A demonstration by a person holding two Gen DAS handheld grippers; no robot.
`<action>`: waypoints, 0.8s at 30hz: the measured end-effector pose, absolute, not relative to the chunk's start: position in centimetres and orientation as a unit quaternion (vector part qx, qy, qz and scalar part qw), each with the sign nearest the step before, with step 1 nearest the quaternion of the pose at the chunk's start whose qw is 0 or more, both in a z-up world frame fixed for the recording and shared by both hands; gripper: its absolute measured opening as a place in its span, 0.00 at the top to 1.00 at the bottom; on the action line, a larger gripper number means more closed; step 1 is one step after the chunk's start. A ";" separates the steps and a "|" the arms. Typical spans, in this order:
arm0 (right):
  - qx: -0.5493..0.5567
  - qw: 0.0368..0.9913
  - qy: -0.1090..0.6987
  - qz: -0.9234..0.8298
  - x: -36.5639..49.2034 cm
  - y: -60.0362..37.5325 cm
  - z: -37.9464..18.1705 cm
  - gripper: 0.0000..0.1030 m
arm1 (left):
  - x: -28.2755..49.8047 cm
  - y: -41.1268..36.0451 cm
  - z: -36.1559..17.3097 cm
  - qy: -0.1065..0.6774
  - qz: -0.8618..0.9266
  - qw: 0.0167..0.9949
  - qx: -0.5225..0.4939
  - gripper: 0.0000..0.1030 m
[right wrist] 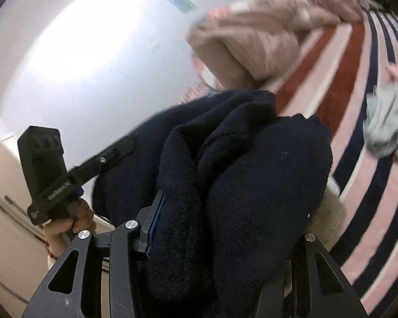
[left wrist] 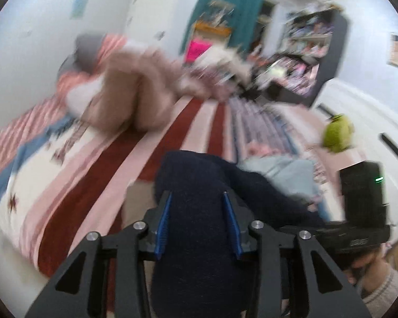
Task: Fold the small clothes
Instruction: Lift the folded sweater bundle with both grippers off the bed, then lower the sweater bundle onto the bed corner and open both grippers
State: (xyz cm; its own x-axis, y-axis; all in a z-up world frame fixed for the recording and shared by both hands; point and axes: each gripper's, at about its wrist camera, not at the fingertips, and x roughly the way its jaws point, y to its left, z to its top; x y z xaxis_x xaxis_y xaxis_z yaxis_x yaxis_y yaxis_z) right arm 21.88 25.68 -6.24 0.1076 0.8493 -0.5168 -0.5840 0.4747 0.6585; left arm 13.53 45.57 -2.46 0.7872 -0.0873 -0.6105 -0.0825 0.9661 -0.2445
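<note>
Navy fleece garment (right wrist: 252,175) hung bunched above the striped bedspread (left wrist: 98,185), clamped between the fingers of our left gripper (left wrist: 199,228) and of our right gripper (right wrist: 225,225). We judged the step to be lifting it to spread; next, it needed laying flat on a bare stretch of bedspread. A grey garment (left wrist: 286,175) lay nearby. We saw no containers.

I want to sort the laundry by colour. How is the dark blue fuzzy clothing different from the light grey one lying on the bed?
The dark blue clothing is navy and fluffy; the grey clothing is pale and looks smoother. The dark blue clothing is lifted, bunched between the left gripper and the right gripper; the grey clothing lies crumpled on the striped blanket, untouched. Neither is folded yet.
</note>
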 end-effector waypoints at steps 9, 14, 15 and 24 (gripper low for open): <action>0.127 0.721 0.478 0.486 23.7 25.3 -8.1 0.46 | 12.1 47.0 -4.8 0.338 0.031 0.931 -0.134 0.33; 0.106 0.728 0.472 0.485 23.2 23.6 -7.3 0.42 | 10.8 46.3 -3.2 0.317 0.031 0.941 -0.119 0.33; 0.104 0.730 0.472 0.484 23.1 23.4 -7.2 0.42 | 10.6 46.0 -2.8 0.310 0.035 0.943 -0.115 0.33; 0.116 0.734 0.458 0.488 20.9 19.3 -6.5 0.41 | 8.2 39.6 0.3 0.279 0.048 0.956 -0.076 0.30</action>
State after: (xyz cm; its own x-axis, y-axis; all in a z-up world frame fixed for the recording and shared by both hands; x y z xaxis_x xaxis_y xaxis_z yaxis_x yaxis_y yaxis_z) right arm 20.87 19.26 -6.51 0.1046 0.8226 -0.5589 -0.6094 0.4971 0.6177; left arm 8.20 39.59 0.30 0.8396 0.0487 -0.5410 -0.1335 0.9839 -0.1186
